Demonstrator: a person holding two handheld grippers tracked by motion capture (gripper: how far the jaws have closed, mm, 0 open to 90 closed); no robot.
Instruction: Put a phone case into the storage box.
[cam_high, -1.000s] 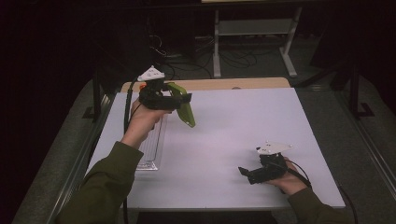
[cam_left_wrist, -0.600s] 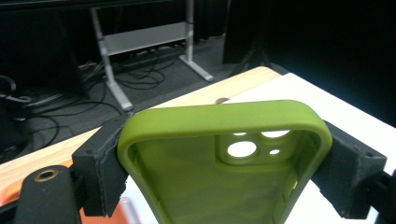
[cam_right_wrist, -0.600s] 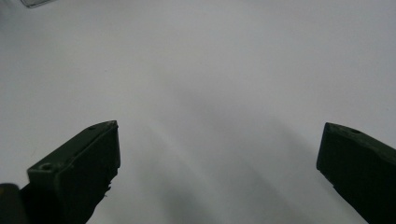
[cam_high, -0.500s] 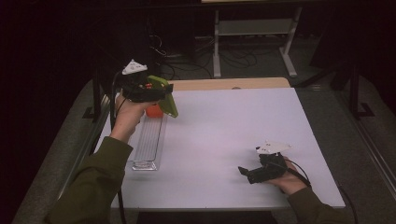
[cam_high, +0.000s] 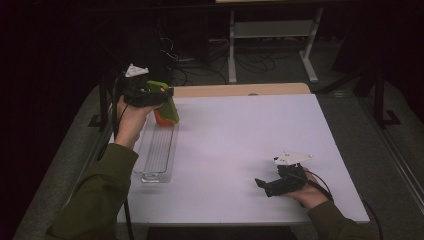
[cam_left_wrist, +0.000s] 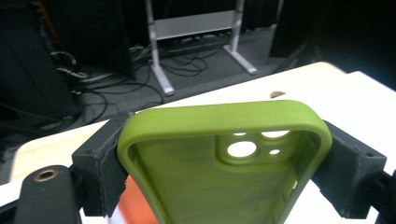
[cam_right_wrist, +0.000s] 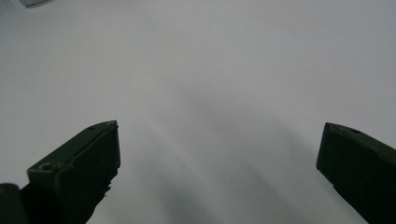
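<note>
An olive-green phone case (cam_left_wrist: 210, 116) with camera cut-outs is clamped across its width by my left gripper (cam_left_wrist: 224, 154), both black pads pressing on its sides. In the high view the left gripper (cam_high: 167, 95) holds the phone case (cam_high: 169, 107) in the air over the far end of a clear plastic tray (cam_high: 156, 152) at the table's left. An orange object (cam_high: 160, 119) shows just beneath the case, partly hidden; I cannot tell what it is. My right gripper (cam_high: 262, 184) rests low near the front right of the white table (cam_high: 240, 145), its jaws open with nothing between them (cam_right_wrist: 219, 158).
A tan wooden strip (cam_high: 240, 90) runs along the table's far edge. On the dark floor behind stand a metal frame (cam_high: 270, 30) and loose cables (cam_high: 185, 60). The table's left edge lies close beside the tray.
My left hand has carried the green case leftward and a little farther back, from over the table to above the tray's far end. The right hand has stayed put.
</note>
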